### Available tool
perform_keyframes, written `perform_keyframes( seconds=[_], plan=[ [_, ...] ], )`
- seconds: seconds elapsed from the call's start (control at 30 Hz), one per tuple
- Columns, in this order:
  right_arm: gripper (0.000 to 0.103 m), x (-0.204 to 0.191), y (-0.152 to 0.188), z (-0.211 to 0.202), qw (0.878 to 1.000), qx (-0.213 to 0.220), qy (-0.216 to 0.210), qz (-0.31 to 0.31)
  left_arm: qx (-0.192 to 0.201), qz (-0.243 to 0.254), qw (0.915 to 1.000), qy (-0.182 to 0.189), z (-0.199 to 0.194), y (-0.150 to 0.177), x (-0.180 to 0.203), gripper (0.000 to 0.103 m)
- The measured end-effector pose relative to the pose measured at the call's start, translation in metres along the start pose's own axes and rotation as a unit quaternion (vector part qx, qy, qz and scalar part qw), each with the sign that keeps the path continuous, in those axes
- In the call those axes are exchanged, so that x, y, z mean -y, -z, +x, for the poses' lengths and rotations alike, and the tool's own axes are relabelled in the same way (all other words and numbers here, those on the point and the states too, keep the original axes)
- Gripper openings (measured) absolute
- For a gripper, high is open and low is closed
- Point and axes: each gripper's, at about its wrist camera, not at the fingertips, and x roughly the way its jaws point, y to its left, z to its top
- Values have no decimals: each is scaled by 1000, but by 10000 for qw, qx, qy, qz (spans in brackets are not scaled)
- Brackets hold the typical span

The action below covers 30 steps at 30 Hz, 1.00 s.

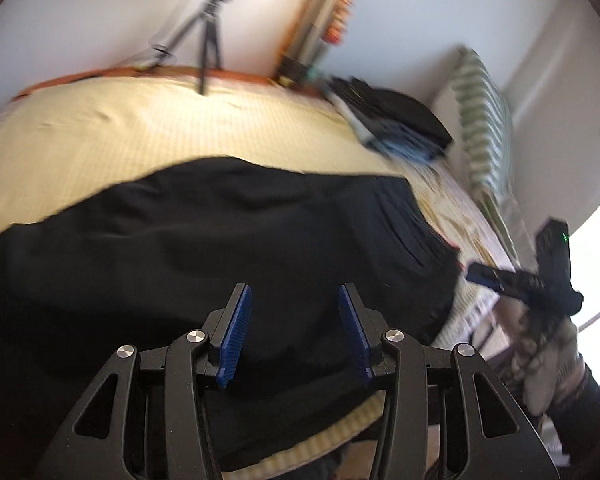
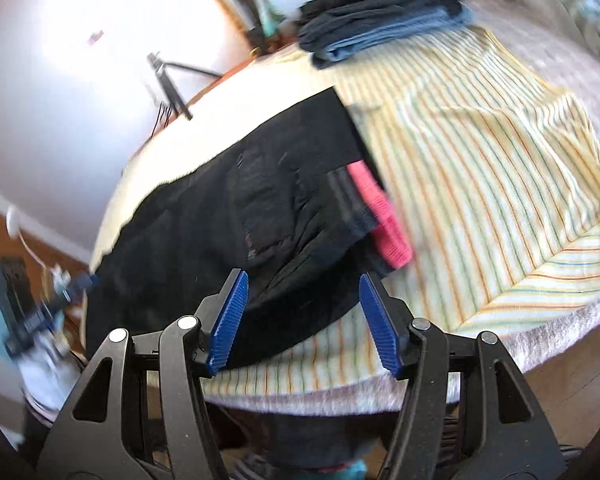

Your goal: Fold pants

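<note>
Bright room with pale walls, wood floor, and a bed [image 1: 100,128] under a yellow striped cover [image 2: 480,152]. Black tripod [image 1: 210,40] at the far edge of the bed, against the wall. Stack of folded dark and blue clothes [image 2: 384,28] near the far corner, by a green striped pillow [image 1: 486,120]. Everything a bit blurry.

Black pants [image 1: 220,240] flat on the bed, close to the near edge. Long and stretched sideways, along that near edge. Waistband end with a pink strip [image 2: 380,216] on the person's right side; the leg end off to the left, out of clear view.

Left gripper [image 1: 295,334] above the middle of the pants, tipped down at the cloth. Blue pads [image 1: 236,336] apart, nothing between them, not pinching the fabric. Right gripper [image 2: 303,322] over the near edge of the pants, close to the waistband end. Its jaws apart too, wider than the left ones, holding nothing. Also seen from the left camera, off past the right end of the pants, in a gloved hand [image 1: 548,360].

Looks like no grab yet. Probably a pinch at each end of the long side comes next: right one nearer the waistband, left one nearer the legs. Hard to tell if the pants are already folded once.
</note>
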Motion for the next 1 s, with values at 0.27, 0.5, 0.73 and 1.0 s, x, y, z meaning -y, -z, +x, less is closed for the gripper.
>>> perform_keyframes(
  seconds=[0.27, 0.5, 0.73, 1.0],
  plan=[
    [60, 21, -17, 16, 9982, 16, -288, 524, -687, 1071, 9903, 559, 30, 19, 76, 47],
    [27, 28, -21, 30, 9967, 1, -198, 787, -940, 2033, 9746, -51, 59, 35, 102, 46],
    [14, 19, -5, 2, 9974, 204, -424, 537, -1134, 1975, 9734, 252, 60, 40, 95, 16],
    [14, 18, -3, 16, 9998, -59, 159, -47, -1148, 1802, 9760, 416, 49, 39, 96, 16]
  ],
)
